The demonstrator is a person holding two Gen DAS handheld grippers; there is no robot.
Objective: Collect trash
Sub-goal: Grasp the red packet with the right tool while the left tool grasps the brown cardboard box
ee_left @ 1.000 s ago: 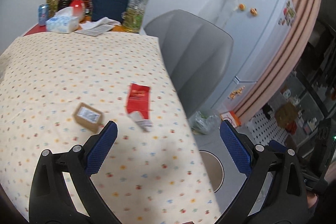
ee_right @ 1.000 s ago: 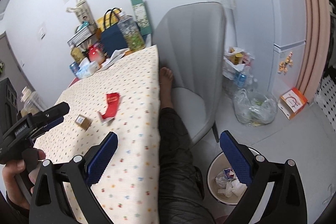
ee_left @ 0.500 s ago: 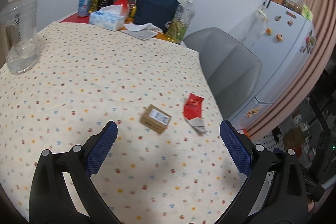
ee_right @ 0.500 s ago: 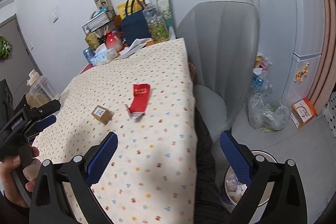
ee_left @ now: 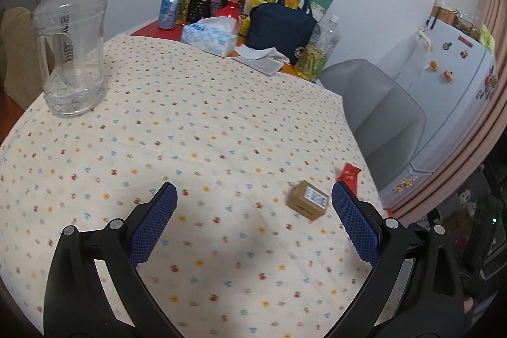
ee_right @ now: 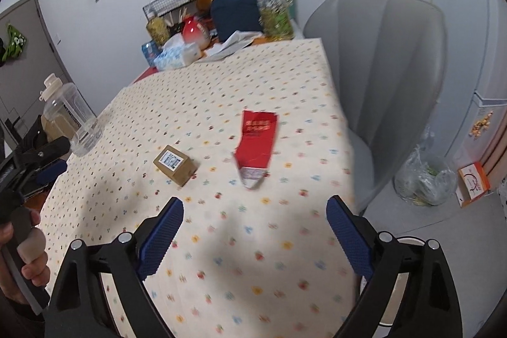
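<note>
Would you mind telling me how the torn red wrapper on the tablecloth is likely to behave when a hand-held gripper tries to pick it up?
The red wrapper looks thin, creased and torn open at its near end, so it is probably floppy and very light. It lies nearly flat on the tablecloth, so fingers may slide over it or push it along rather than getting under it. Its curled torn edge seems the easiest place to pinch.

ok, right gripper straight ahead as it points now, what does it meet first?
Probably the torn red wrapper on the dotted tablecloth; the open right gripper frames it. The small brown cardboard box lies left of that line. Depth is unclear.

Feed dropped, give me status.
Left gripper and right gripper open, empty. Torn red wrapper, small brown cardboard box on tablecloth. Nothing blocking.
</note>
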